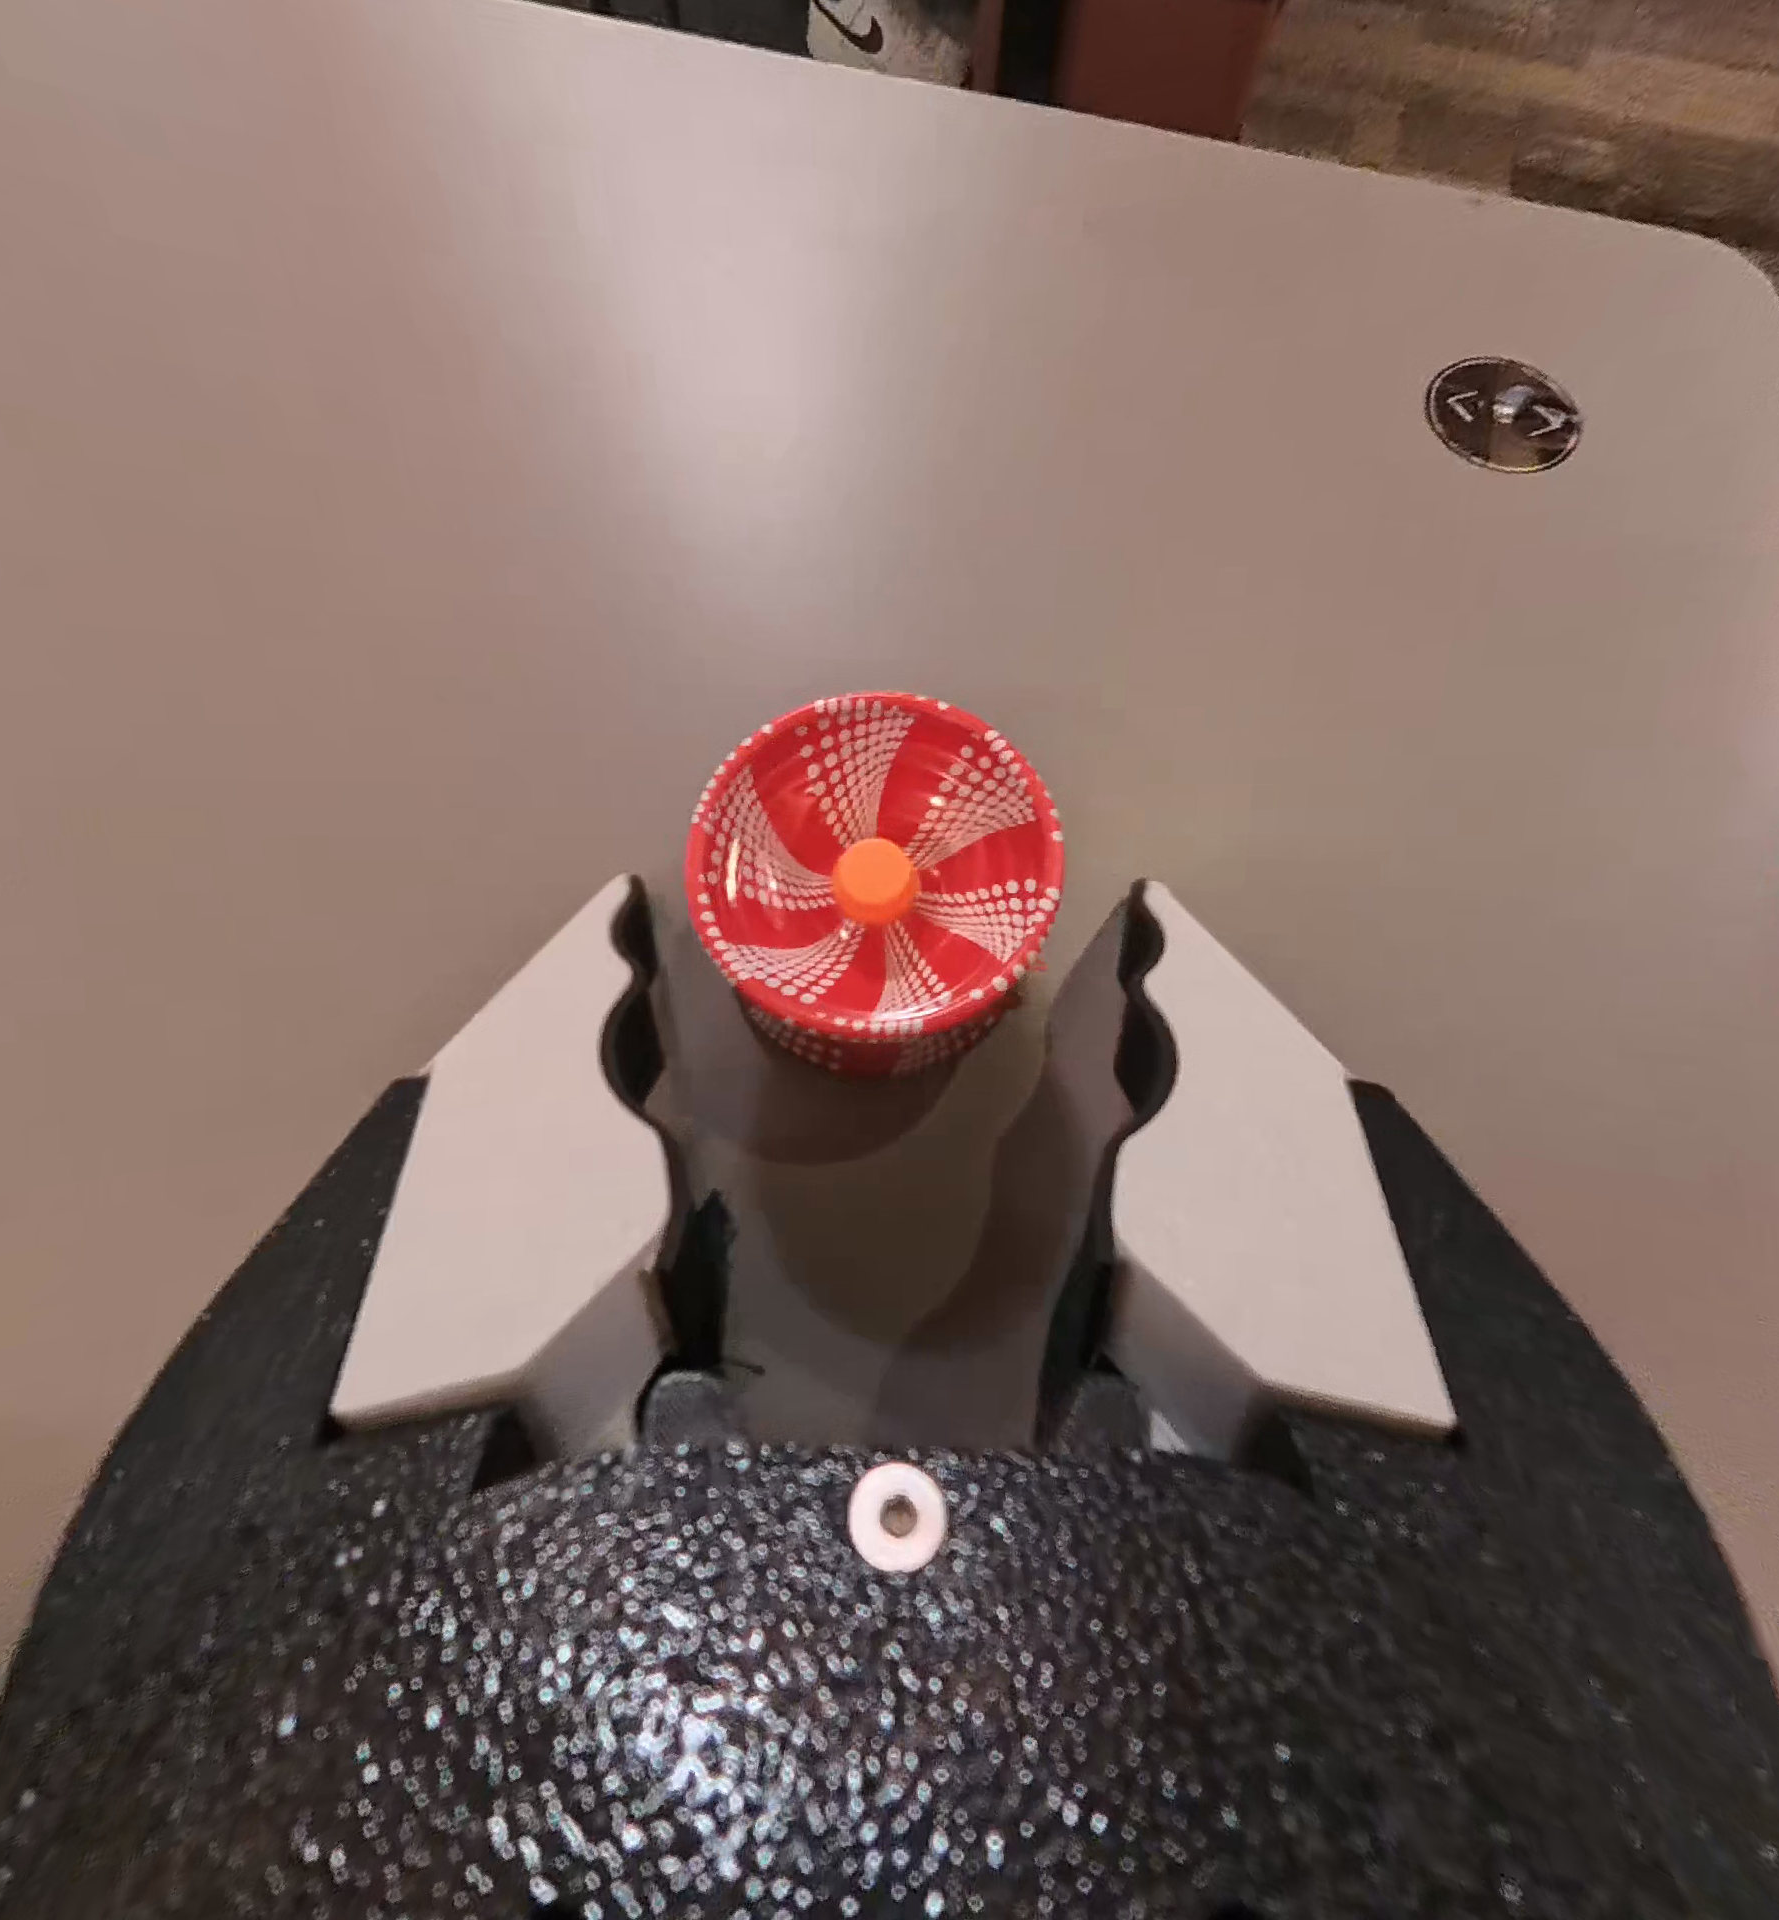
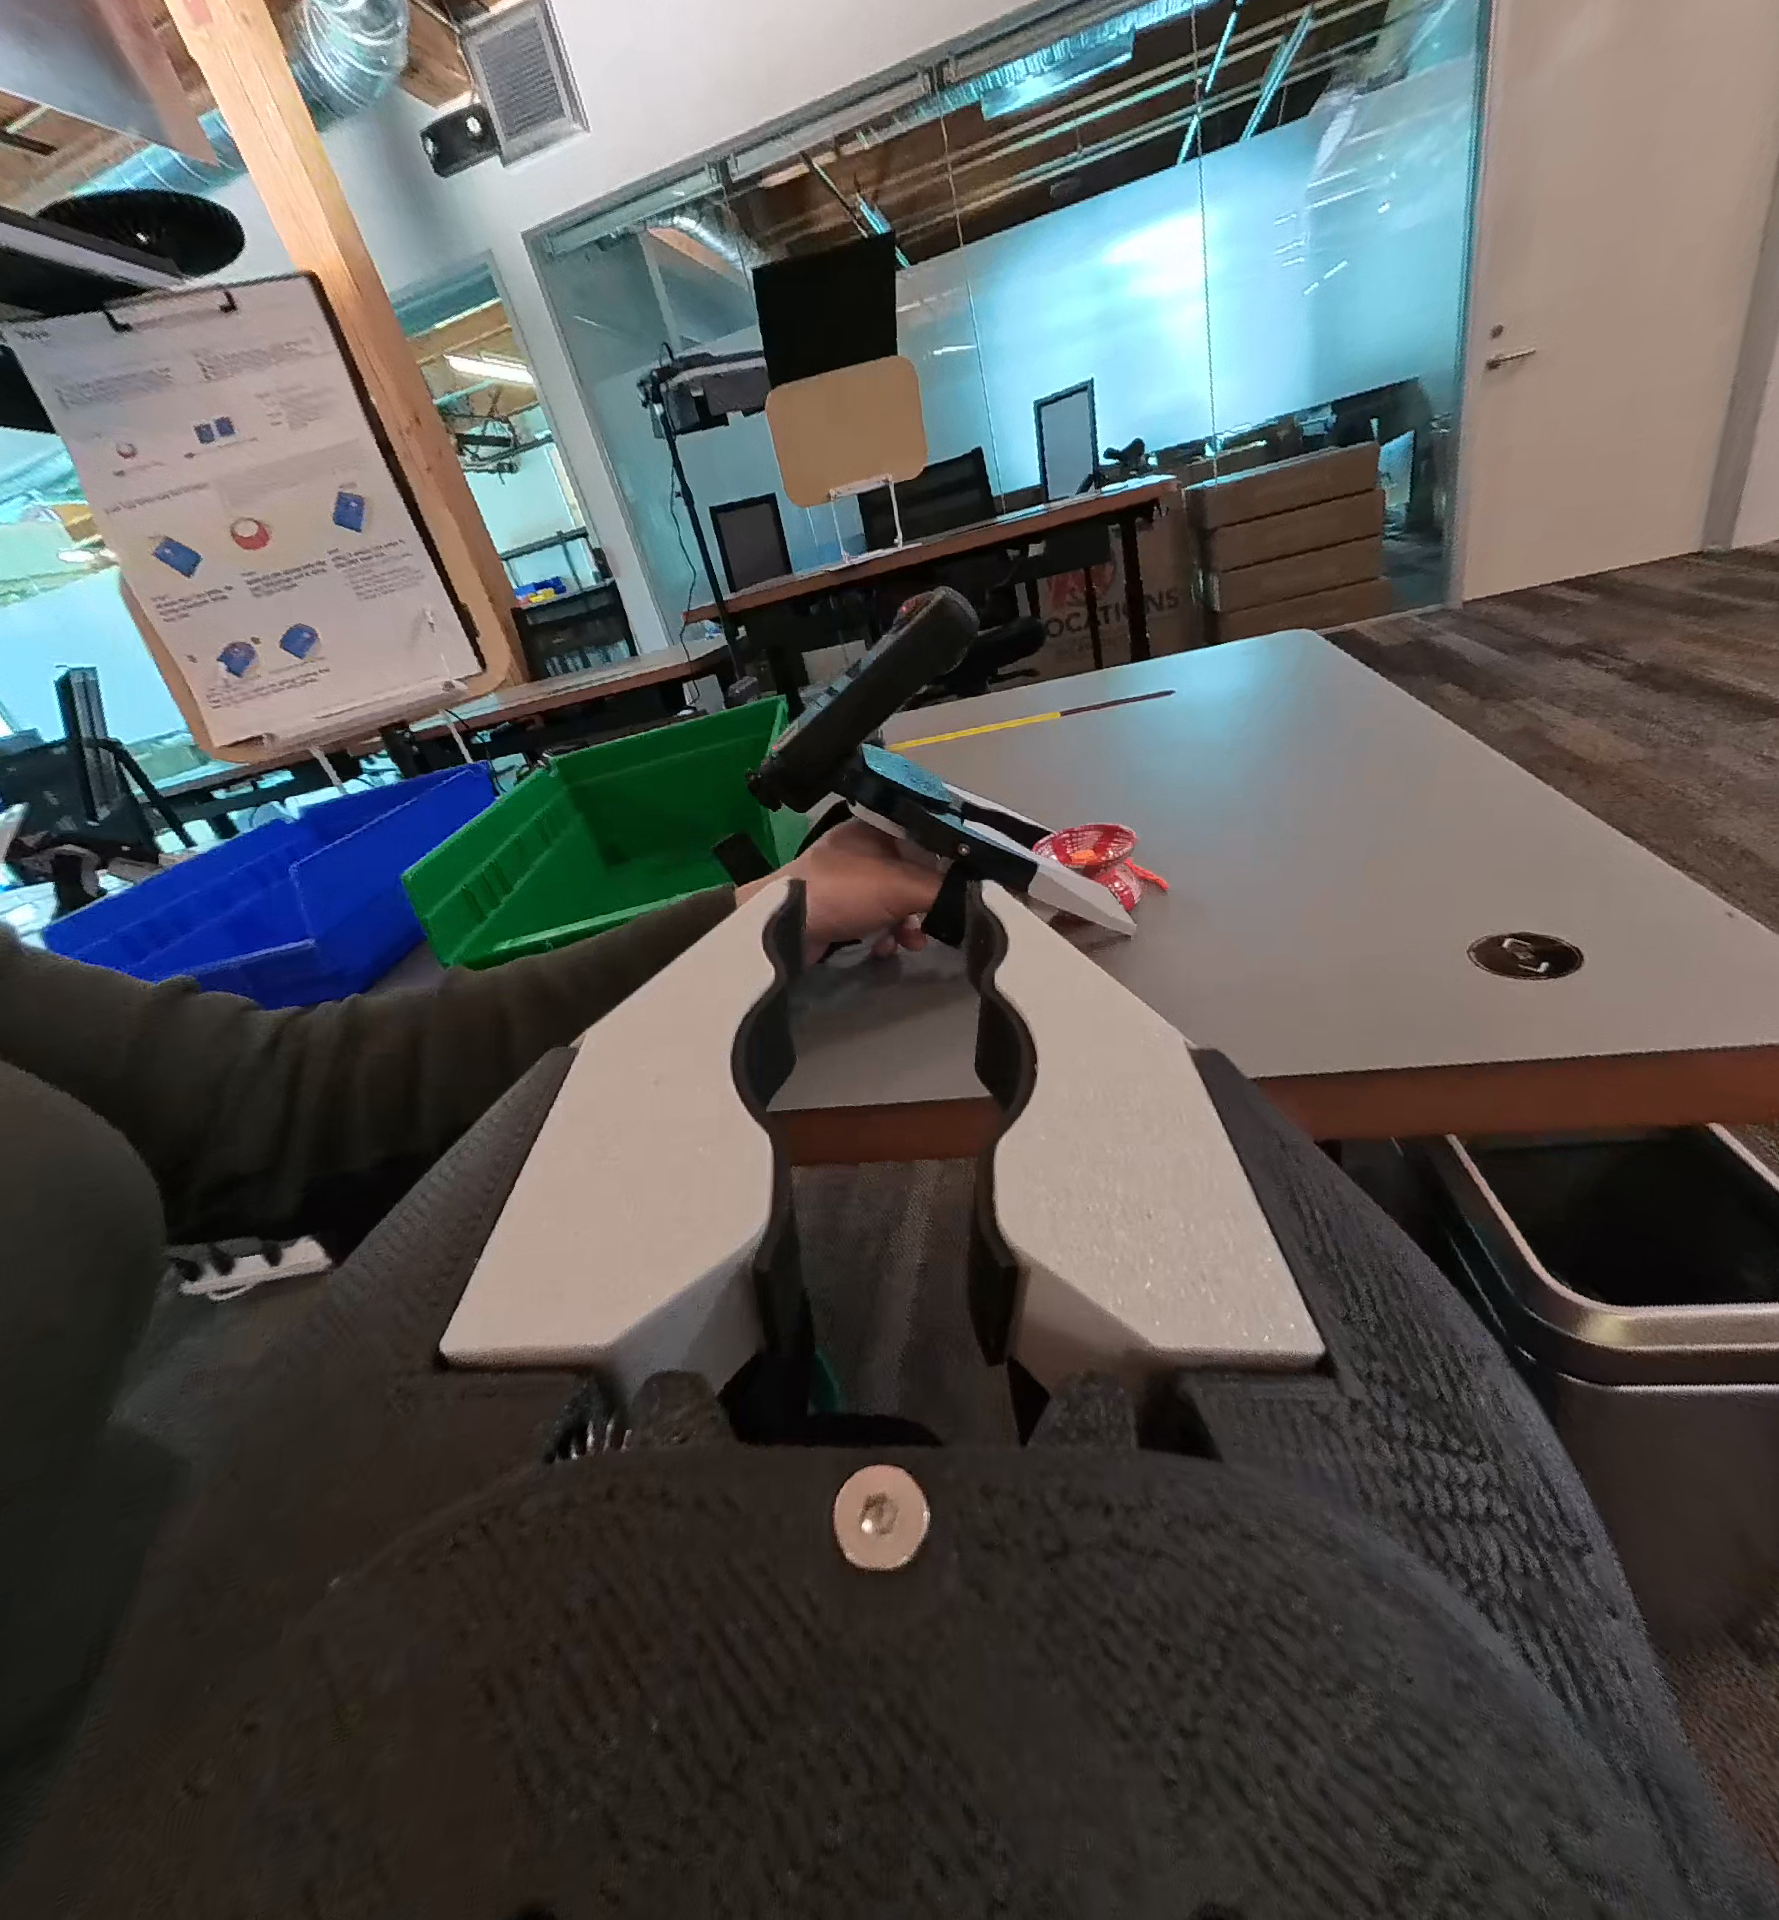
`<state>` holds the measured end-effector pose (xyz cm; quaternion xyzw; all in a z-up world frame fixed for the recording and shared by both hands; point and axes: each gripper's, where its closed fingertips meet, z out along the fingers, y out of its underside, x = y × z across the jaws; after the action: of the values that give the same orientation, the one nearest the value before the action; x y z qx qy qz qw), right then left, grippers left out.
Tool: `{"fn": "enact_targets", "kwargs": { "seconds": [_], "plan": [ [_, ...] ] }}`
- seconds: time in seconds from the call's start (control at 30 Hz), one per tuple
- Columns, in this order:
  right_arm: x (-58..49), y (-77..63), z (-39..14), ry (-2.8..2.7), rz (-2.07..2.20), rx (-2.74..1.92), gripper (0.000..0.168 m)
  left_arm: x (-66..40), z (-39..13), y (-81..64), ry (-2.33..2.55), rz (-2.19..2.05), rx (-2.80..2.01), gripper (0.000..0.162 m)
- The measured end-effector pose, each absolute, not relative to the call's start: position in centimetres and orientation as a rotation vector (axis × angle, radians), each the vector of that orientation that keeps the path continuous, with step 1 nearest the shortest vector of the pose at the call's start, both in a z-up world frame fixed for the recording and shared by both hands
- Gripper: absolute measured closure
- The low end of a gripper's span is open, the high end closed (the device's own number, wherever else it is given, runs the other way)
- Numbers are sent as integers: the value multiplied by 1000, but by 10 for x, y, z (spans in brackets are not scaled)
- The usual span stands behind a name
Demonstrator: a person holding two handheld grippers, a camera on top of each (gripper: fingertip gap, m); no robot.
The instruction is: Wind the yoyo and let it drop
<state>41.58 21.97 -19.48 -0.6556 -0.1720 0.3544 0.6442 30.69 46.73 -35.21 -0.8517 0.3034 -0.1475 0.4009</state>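
A red yoyo (image 1: pixel 874 878) with a white dotted swirl and an orange centre peg lies flat on the grey table (image 1: pixel 552 468). My left gripper (image 1: pixel 885 914) is open just above it, one finger on each side, not touching it. In the right wrist view the yoyo (image 2: pixel 1093 857) lies on the table (image 2: pixel 1384 852) beyond the left gripper (image 2: pixel 1103 914), held by a hand. A bit of red string shows at its right edge. My right gripper (image 2: pixel 885 925) is open and empty, held off the table's near edge.
A round black grommet (image 1: pixel 1503 416) is set in the table near its right corner. A green bin (image 2: pixel 604 842) and a blue bin (image 2: pixel 272 894) stand at the left. A grey waste bin (image 2: pixel 1674 1330) sits under the near edge. A yellow-and-brown stick (image 2: pixel 1020 722) lies at the far side. My right fingertips sit around 30 cm from my left ones.
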Motion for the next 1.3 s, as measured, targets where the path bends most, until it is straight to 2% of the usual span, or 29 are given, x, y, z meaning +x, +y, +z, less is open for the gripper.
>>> {"fn": "enact_targets", "kwargs": {
  "seconds": [0.17, 0.37, 0.77, 0.83, 1.1, 1.3],
  "plan": [
    [420, 210, -199, -382, 783, -1522, 139, 309, -349, 465, 783, -402, -2134, 103],
    [415, 203, -212, -397, 749, -1548, 139, 314, -345, 463, 802, -428, -2100, 105],
    [382, 218, -231, -492, 680, -1533, 141, 309, -294, 463, 716, -404, -1737, 109],
    [386, 220, -237, -487, 635, -1521, 141, 309, -287, 459, 723, -340, -1661, 117],
    [420, 239, -261, -398, 538, -1464, 143, 316, -275, 462, 752, -283, -1546, 117],
    [445, 289, -255, -345, 521, -1398, 145, 319, -273, 449, 758, -340, -1530, 116]
  ]
}}
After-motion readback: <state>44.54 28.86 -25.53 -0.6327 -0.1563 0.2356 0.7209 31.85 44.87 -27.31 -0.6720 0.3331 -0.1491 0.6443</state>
